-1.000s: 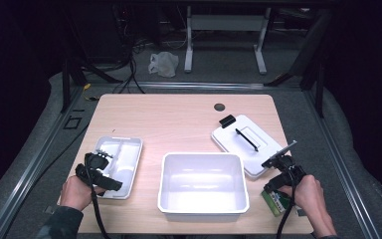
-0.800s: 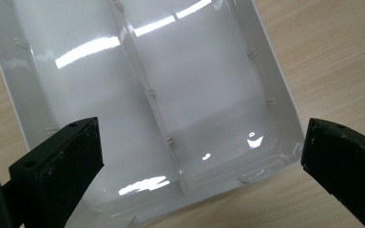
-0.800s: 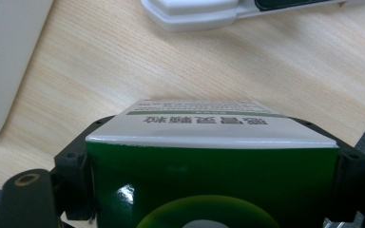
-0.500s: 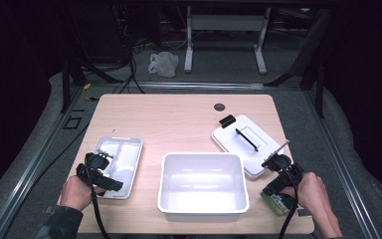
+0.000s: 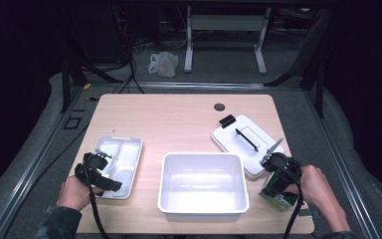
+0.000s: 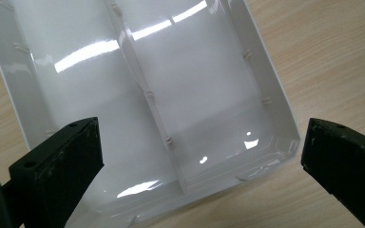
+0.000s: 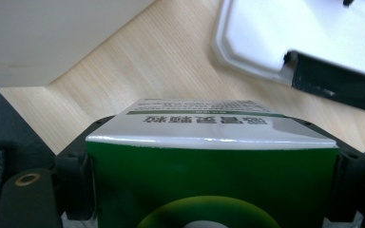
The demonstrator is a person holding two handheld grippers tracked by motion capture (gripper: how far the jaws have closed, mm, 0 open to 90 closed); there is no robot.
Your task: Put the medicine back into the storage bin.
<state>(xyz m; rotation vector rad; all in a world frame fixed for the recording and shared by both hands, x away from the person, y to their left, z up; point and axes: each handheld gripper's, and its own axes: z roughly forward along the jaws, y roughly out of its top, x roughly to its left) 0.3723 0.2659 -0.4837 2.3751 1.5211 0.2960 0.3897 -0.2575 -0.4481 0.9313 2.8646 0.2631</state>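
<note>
Our right gripper [image 5: 277, 185] clamps a green box [image 7: 209, 166] near the white bin [image 5: 203, 211]; our left gripper [image 6: 199, 156] hangs open over a divided tray [image 6: 138, 85].

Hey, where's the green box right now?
The green box sits clamped in the right hand-held gripper at the table's near right corner in the high view, just right of the white bin and below the lid.
</note>
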